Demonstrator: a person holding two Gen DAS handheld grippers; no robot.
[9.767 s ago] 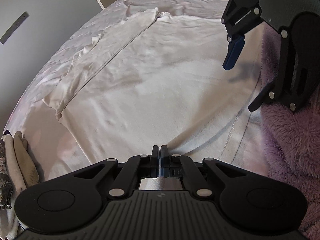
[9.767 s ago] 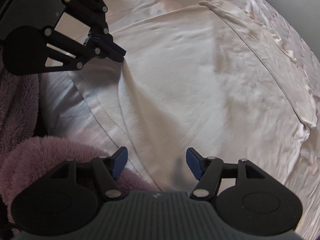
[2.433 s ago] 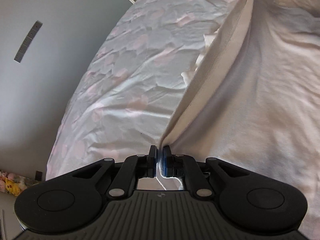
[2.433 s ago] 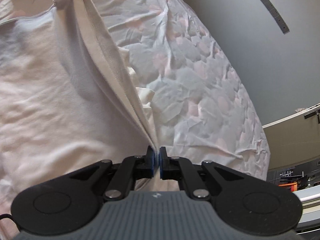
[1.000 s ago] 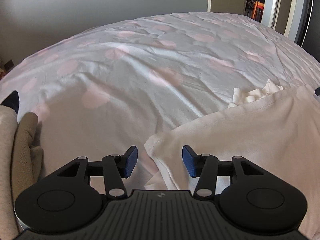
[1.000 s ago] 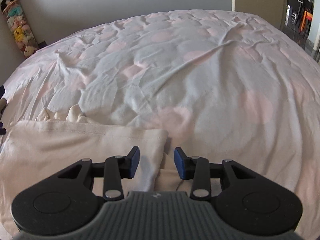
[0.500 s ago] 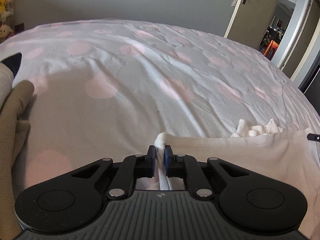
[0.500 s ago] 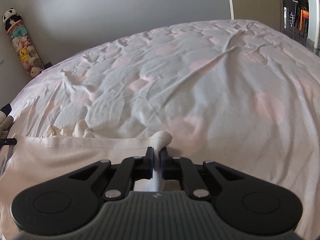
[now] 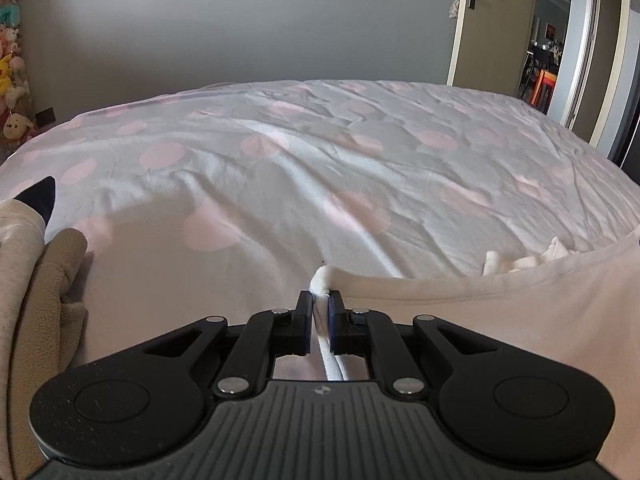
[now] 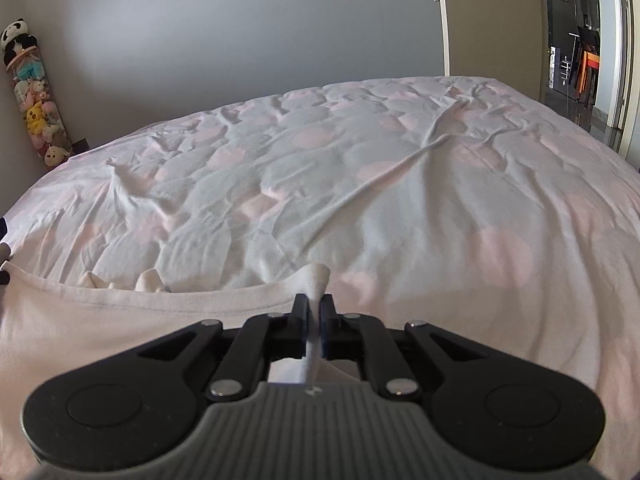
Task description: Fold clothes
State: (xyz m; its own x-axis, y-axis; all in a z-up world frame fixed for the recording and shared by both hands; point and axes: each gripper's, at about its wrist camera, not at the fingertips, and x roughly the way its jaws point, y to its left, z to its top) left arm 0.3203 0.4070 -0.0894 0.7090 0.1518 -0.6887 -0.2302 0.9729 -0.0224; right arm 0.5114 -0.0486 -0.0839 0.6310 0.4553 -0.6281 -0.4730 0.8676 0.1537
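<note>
A cream white garment (image 9: 500, 308) lies folded on the bed, its folded edge stretched between both grippers. My left gripper (image 9: 319, 300) is shut on the garment's left corner, which bunches up between the fingers. In the right wrist view the same garment (image 10: 120, 320) runs off to the left, and my right gripper (image 10: 314, 304) is shut on its right corner. A crumpled bit of sleeve (image 9: 520, 260) pokes out beyond the folded edge, also seen as the sleeve (image 10: 148, 280) in the right wrist view.
The bed sheet (image 9: 320, 160) is pale grey with pink dots and wrinkled. A beige fleece item (image 9: 36, 280) lies at the left. A tube of plush toys (image 10: 36, 100) stands by the grey wall. An open door (image 9: 492, 20) is at the far right.
One second ago both grippers stood open over the garment's corners. Both have since shut on the corners and lifted slightly, and the views have tilted up toward the wall.
</note>
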